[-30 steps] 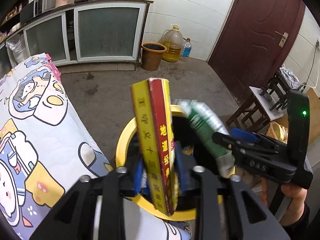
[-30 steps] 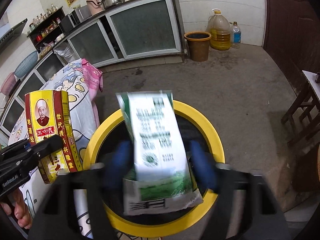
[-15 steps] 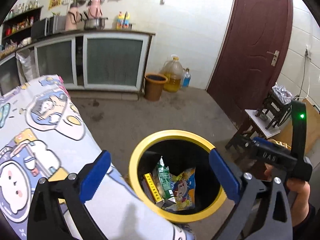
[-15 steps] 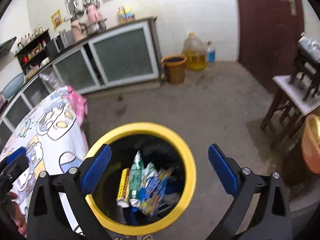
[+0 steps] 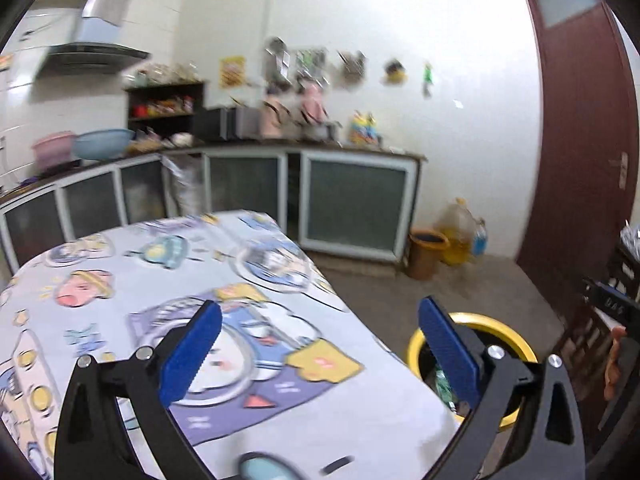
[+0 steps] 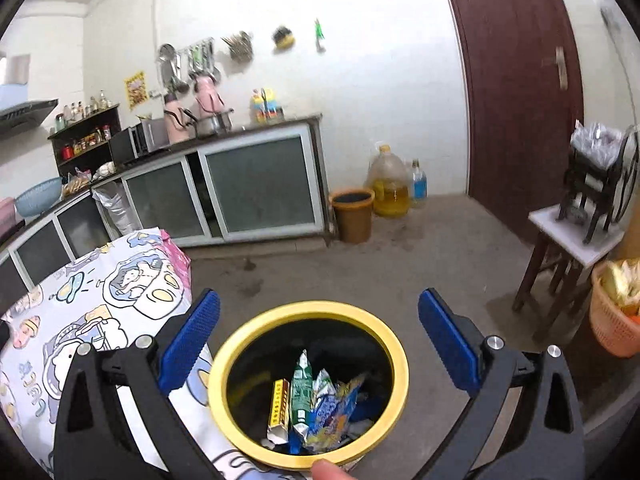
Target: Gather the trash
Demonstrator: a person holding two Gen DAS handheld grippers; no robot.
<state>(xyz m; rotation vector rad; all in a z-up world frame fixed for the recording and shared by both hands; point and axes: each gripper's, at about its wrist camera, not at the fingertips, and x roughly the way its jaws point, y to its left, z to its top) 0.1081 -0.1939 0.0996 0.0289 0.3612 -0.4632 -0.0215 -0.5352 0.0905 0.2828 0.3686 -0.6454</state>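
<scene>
A black trash bin with a yellow rim [image 6: 308,307] stands on the floor beside the table. Inside lie a yellow and red box [image 6: 279,406], a green and white carton [image 6: 301,394] and blue snack wrappers [image 6: 334,412]. My right gripper [image 6: 319,346] is open and empty, held above the bin. My left gripper [image 5: 319,350] is open and empty, raised over the table's cartoon-print cloth [image 5: 160,280]. The bin's rim [image 5: 516,340] shows at the lower right of the left wrist view, partly hidden by the right finger.
The table's corner [image 6: 100,292] lies left of the bin. Kitchen cabinets [image 6: 256,188] line the back wall, with a brown bucket [image 6: 353,216] and an oil jug [image 6: 389,188] beside them. A stool [image 6: 572,256] and an orange basket [image 6: 616,312] stand at right.
Both grippers opened and dropped the yellow-red box and the green carton into the bin. Both have since risen; the left one has swung left over the table.
</scene>
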